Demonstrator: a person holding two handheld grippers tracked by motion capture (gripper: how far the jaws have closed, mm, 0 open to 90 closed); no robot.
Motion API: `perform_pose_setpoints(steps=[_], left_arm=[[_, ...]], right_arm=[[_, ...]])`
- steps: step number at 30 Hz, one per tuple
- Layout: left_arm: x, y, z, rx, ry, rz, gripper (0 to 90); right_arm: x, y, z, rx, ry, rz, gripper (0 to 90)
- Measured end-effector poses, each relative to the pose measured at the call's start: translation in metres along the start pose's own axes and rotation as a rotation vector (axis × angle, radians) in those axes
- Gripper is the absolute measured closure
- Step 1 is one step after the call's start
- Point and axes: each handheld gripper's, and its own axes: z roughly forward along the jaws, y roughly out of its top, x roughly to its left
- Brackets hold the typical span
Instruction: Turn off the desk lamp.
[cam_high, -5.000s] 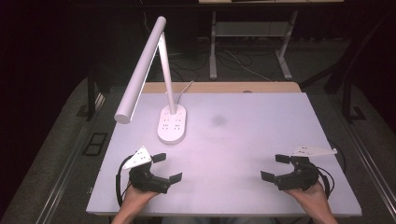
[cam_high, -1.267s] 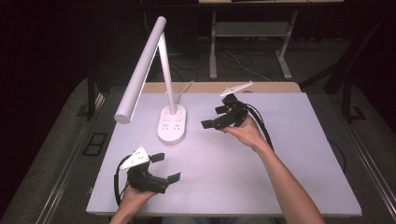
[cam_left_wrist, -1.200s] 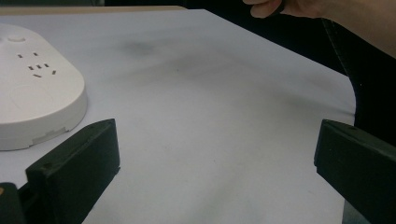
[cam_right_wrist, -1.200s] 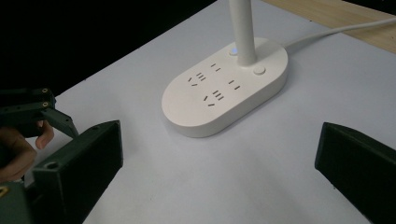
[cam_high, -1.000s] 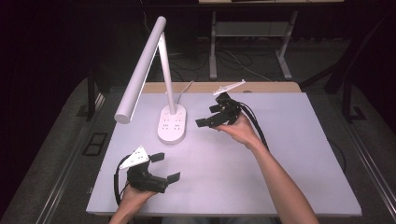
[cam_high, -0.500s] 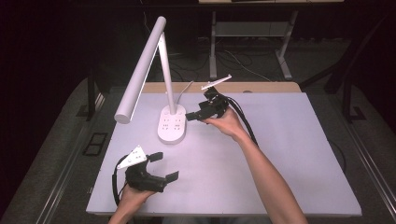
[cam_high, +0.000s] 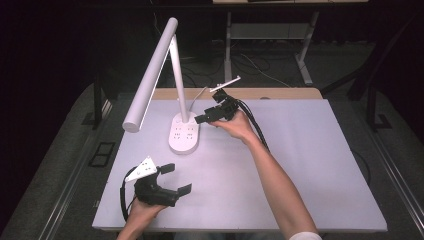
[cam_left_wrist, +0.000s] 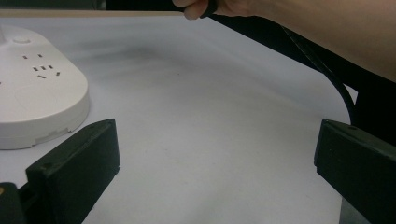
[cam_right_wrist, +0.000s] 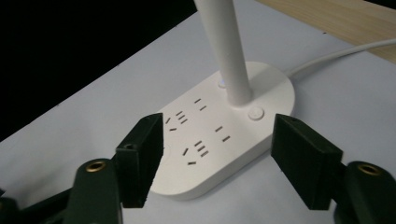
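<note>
Right gripper (cam_high: 204, 118): jaws wide apart, empty, poised just above the desk lamp base (cam_right_wrist: 219, 135), button (cam_right_wrist: 256, 113) ahead between the jaws. Step, judged: approach to that button; next, narrow and descend. Left gripper (cam_high: 172, 177): parted, empty, on the table (cam_high: 300, 165).

Dim lab: bare white table (cam_high: 300, 165), cabled floor (cam_high: 260, 65).

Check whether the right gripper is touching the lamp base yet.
Apart. In the right gripper view the open right gripper hovers above the lamp base, fingers spread either side, with bare white base between them.
</note>
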Motion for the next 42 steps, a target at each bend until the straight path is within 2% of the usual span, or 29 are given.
perform_pose_setpoints(steps=[6, 10, 12, 16, 20, 26, 33, 37, 42], left_arm=[[-0.002, 0.0, 0.002, 0.006, -0.014, 0.006, 0.0], [-0.001, 0.0, 0.0, -0.002, -0.011, -0.002, 0.0], [0.0, 0.0, 0.0, -0.004, -0.004, -0.003, 0.0], [0.0, 0.0, -0.001, -0.007, -0.006, -0.005, 0.0], [0.001, 0.0, -0.001, -0.004, -0.005, -0.004, 0.0], [0.001, 0.0, -0.001, -0.003, -0.008, -0.002, 0.0], [0.004, 0.001, -0.001, -0.005, -0.005, -0.003, 0.0], [0.005, 0.001, -0.002, -0.006, -0.002, -0.003, 0.0], [0.006, 0.001, -0.003, -0.007, 0.001, -0.005, 0.0]], right_arm=[[-0.006, 0.006, 0.01, 0.009, -0.028, 0.012, 51.5], [-0.01, 0.009, 0.016, -0.005, -0.041, 0.014, 62.7], [-0.011, 0.01, 0.019, -0.013, -0.04, 0.035, 68.5], [-0.013, 0.011, 0.029, 0.002, -0.055, 0.031, 81.2], [-0.014, 0.012, 0.039, -0.003, -0.063, 0.048, 89.3], [-0.018, 0.01, 0.051, -0.009, -0.085, 0.068, 89.9], [-0.026, 0.005, 0.062, -0.009, -0.083, 0.089, 90.0], [-0.028, 0.002, 0.069, -0.011, -0.079, 0.113, 90.0], [-0.03, -0.001, 0.076, -0.006, -0.077, 0.121, 90.0]])
